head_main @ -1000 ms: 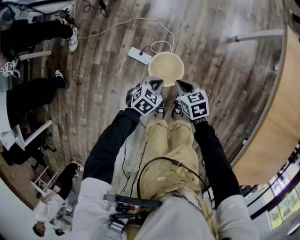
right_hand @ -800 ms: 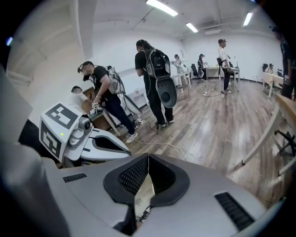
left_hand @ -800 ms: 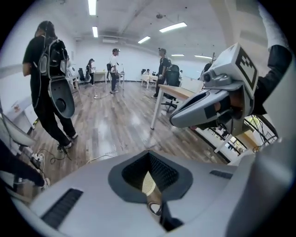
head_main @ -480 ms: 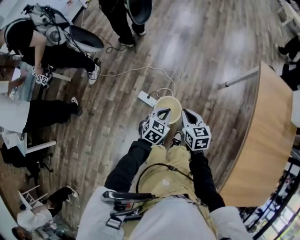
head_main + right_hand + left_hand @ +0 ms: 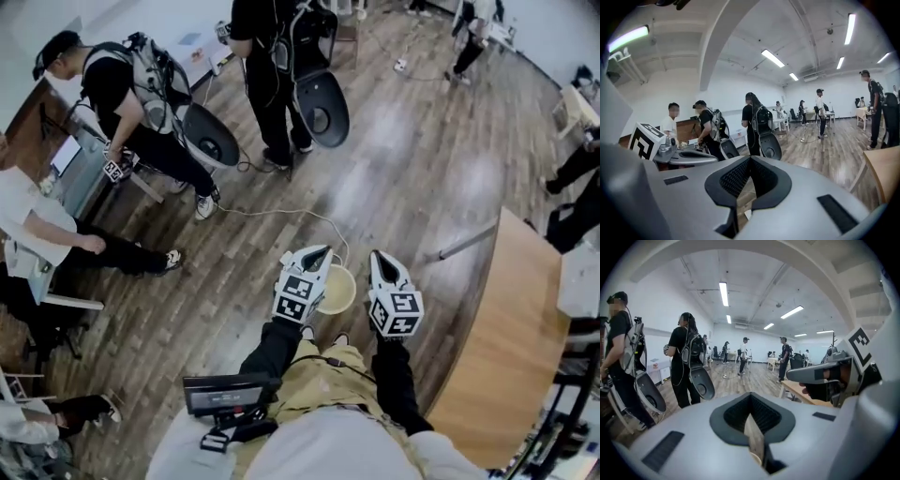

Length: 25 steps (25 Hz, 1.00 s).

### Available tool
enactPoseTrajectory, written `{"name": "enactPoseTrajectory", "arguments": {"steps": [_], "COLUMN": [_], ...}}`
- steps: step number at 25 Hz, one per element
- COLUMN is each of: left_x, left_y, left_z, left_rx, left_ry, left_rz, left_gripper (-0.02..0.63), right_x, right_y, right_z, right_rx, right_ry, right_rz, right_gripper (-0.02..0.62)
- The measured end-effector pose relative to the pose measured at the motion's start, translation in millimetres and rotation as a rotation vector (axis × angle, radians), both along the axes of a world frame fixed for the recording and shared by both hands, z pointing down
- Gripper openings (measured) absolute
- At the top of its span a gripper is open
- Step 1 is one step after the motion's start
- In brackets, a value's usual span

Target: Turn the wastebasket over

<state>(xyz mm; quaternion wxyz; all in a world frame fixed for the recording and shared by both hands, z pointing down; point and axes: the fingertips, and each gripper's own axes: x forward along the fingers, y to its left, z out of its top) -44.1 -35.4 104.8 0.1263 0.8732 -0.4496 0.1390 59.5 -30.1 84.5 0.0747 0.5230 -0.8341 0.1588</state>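
The wastebasket, round and cream-coloured, stands on the wooden floor with its open mouth up, just in front of the person's feet. Both grippers are held well above it, apart from it. My left gripper hangs over the basket's left rim and my right gripper just to its right. The left gripper points out across the room, its jaws shut with nothing between them. The right gripper is likewise shut and empty. Each gripper view shows the other gripper at its side.
A wooden table with a metal leg stands close on the right. A white cable runs over the floor to a power strip beside the basket. Standing people with gear and seated people fill the left and back.
Both grippers have risen from low beside the basket to well above it. The head view has lifted, taking in much more of the room. The basket stays in place.
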Motion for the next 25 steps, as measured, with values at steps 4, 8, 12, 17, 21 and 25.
{"name": "enactPoseTrajectory", "arguments": {"steps": [4, 8, 12, 17, 21, 25], "left_x": [-10.9, -8.8, -4.7, -3.9, 1.2, -0.4], "left_y": [-5.4, -14.4, -16.2, -25.1, -28.4, -35.1], "left_z": [-60.5, -103.8, -139.9, -167.8, -185.8, -196.6], "left_rx": [0.089, 0.150, 0.232, 0.297, 0.340, 0.356], "left_ry": [0.030, 0.055, 0.088, 0.099, 0.116, 0.121], "left_rz": [-0.023, -0.049, -0.061, -0.065, -0.072, -0.061], "left_gripper": [0.000, 0.000, 0.002, 0.002, 0.000, 0.002], "right_x": [-15.3, -18.3, -20.6, -21.4, -13.8, -14.1], "right_y": [-3.3, -7.3, -7.7, -16.2, -17.5, -22.0], "right_z": [-63.4, -114.3, -148.0, -171.3, -187.6, -194.4], "right_rx": [0.086, 0.183, 0.271, 0.314, 0.361, 0.377], "right_ry": [-0.039, -0.038, -0.016, -0.029, -0.021, -0.008], "right_rz": [-0.033, -0.034, -0.031, -0.024, -0.020, -0.004], "right_gripper": [0.020, 0.020, 0.020, 0.020, 0.020, 0.020]}}
